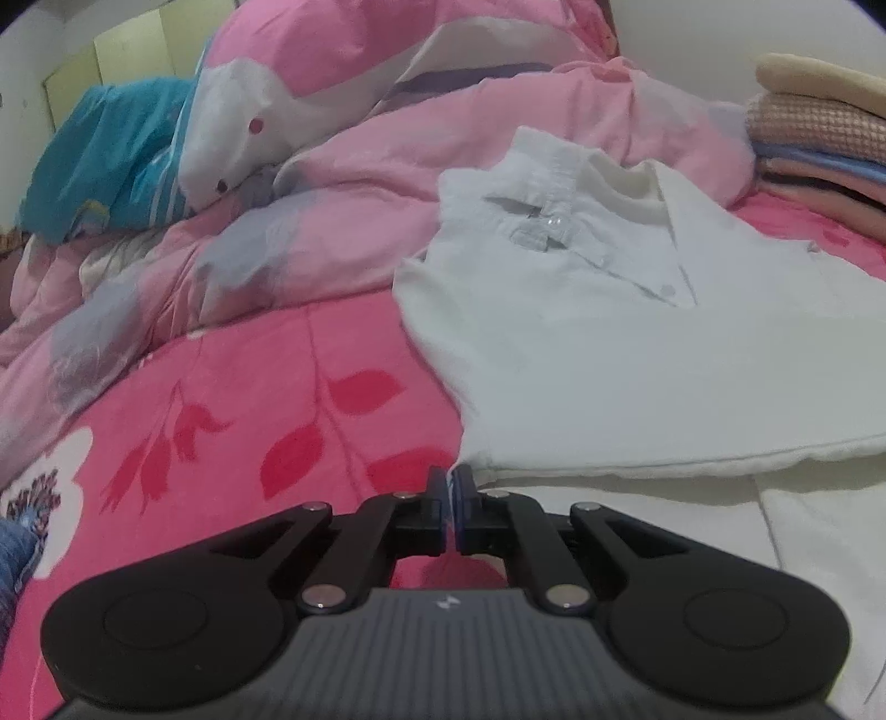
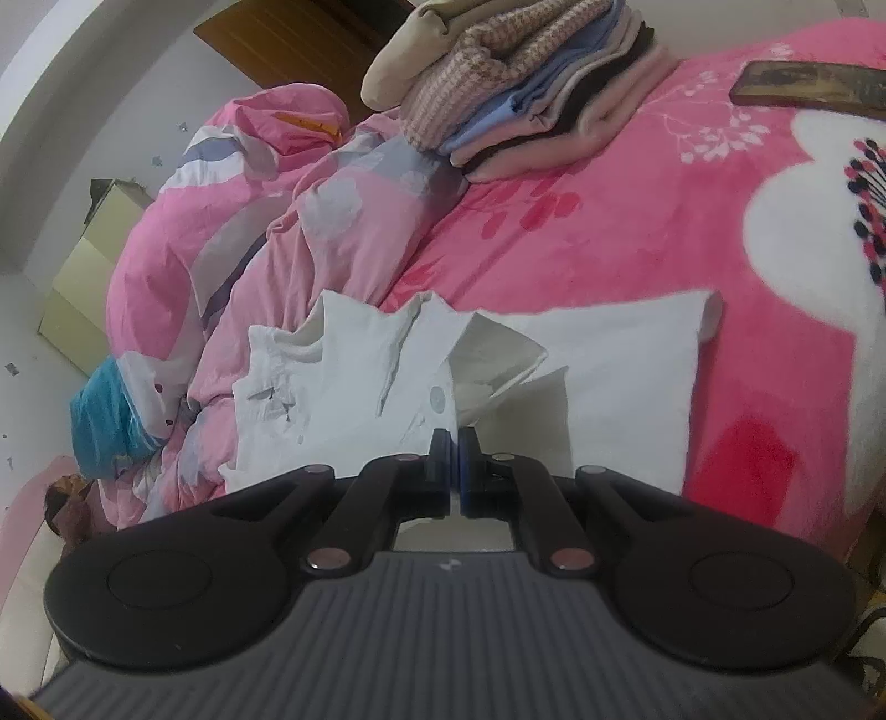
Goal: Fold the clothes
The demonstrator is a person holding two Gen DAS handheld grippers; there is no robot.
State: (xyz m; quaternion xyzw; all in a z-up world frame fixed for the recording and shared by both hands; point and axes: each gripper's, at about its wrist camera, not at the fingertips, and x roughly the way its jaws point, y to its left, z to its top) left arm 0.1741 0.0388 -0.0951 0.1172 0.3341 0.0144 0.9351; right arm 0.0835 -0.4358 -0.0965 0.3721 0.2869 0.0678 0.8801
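Left wrist view, from the left edge: a teal bundle (image 1: 99,149) against a pale yellow cupboard (image 1: 127,50), then a rumpled pink duvet (image 1: 343,166) with grey and white patches, heaped toward the back. Below it, a bright pink bedspread (image 1: 221,399) printed with red leaves. At bottom centre, left gripper (image 1: 452,487), jaws pressed together with nothing visible between the pads, tips right at the near left corner of the white shirt (image 1: 637,343) (touching or just short of the hem, cannot tell). Shirt lying flat on the bedspread, collar and buttoned placket toward the duvet, more white cloth spread beneath its near edge. At far right, a stack of folded clothes (image 1: 819,133), beige and knitted pieces on top.

Right wrist view, again from the left: same cupboard (image 2: 83,288), teal bundle (image 2: 105,421), duvet (image 2: 232,221) running up to the folded stack (image 2: 526,83). White shirt (image 2: 609,376) in the middle, collar side crumpled and raised. Right gripper (image 2: 453,443) low at centre, jaws closed tight, tips at the buttoned placket (whether any fabric is pinched, cannot tell). Further right, bedspread (image 2: 692,210) with a large white flower, and a dark flat object (image 2: 808,83) near the top right corner.
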